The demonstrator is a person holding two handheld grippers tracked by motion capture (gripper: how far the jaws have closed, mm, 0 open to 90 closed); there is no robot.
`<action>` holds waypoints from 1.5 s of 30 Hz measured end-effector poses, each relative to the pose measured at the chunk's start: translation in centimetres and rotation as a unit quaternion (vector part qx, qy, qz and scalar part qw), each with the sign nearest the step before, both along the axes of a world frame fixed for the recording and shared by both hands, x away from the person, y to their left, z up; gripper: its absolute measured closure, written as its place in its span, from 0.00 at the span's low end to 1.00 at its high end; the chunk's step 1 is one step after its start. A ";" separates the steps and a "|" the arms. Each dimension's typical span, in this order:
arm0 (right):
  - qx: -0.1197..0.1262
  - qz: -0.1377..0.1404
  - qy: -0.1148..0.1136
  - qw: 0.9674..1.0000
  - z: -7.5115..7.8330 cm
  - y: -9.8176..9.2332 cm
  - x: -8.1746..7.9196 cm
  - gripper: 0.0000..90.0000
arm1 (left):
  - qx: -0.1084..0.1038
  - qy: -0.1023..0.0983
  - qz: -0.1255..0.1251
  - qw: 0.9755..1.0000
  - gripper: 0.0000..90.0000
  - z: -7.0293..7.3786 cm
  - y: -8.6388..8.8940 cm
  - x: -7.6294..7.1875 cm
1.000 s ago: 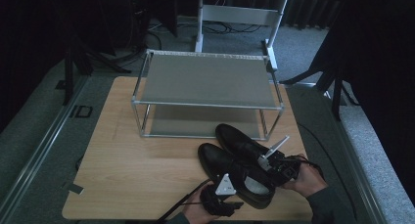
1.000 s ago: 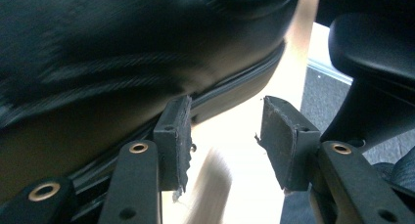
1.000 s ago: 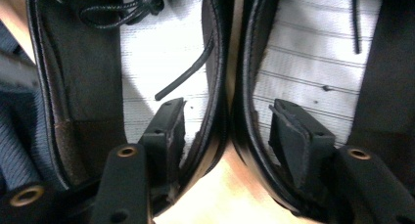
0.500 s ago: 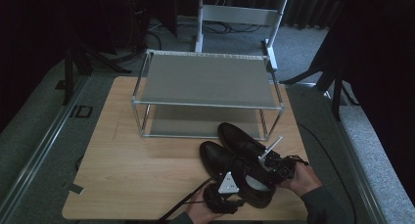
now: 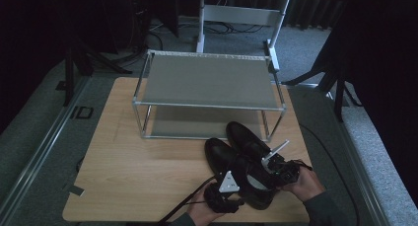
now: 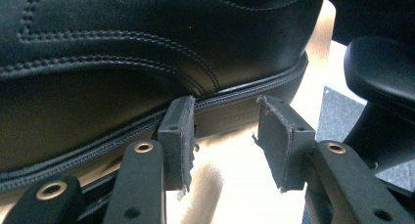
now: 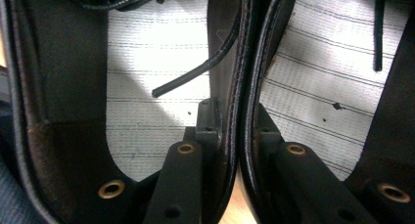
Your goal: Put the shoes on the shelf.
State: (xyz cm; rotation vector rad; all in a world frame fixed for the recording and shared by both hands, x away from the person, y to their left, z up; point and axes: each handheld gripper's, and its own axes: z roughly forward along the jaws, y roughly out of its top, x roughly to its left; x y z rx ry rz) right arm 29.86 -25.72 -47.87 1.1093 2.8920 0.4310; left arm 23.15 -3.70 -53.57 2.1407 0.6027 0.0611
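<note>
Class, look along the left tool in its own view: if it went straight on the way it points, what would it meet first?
Most likely the black shoe: its sole edge lies just beyond the left tool, whose jaws stand apart with nothing between them. Depth is hard to judge.

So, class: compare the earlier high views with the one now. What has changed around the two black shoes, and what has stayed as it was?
The right gripper has just been closing and now pinches the inner walls of both black shoes together. The shoes have drawn closer, side by side. The left gripper stays open at the near shoe's sole edge. The two-tier rack and table are unchanged.
</note>
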 end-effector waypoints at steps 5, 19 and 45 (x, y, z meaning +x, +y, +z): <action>0.019 -0.008 -0.015 1.000 0.0 -0.2 -0.3 0.89 | 0.001 0.001 0.007 1.000 0.64 0.0 0.0 0.0; 0.037 -0.036 -0.058 0.997 0.1 0.2 -1.5 0.90 | 0.000 0.016 0.010 1.000 0.64 0.1 0.5 0.1; 0.067 -0.055 -0.133 0.987 1.5 4.0 0.6 0.90 | -0.024 0.016 0.104 0.994 0.64 1.8 4.0 3.5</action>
